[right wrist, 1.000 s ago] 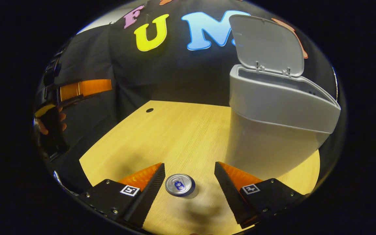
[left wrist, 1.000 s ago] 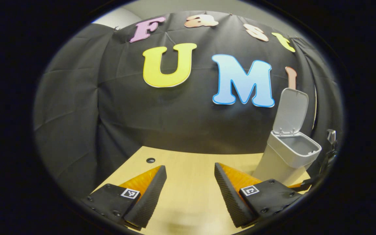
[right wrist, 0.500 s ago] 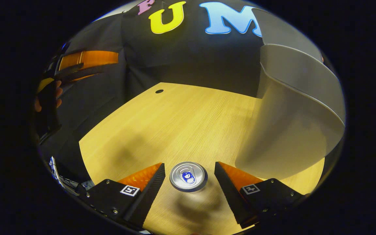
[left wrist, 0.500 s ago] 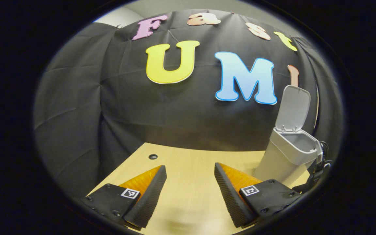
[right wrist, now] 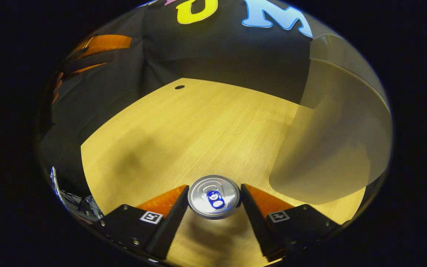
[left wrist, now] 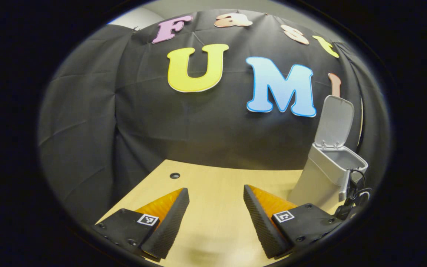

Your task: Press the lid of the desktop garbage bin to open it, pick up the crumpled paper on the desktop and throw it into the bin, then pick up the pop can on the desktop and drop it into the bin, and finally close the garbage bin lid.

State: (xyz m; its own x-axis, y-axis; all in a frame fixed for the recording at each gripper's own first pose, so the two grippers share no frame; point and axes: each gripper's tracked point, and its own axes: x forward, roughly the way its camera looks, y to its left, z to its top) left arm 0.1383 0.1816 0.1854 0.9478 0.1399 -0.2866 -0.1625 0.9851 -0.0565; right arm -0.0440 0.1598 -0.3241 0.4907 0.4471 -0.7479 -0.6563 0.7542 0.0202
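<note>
Pop can stands upright, clamped by the right tool; left tool spread wide over bare desktop.

left claw: square coded tags on finger mounts, small screws | right claw: same tags, screws
</note>
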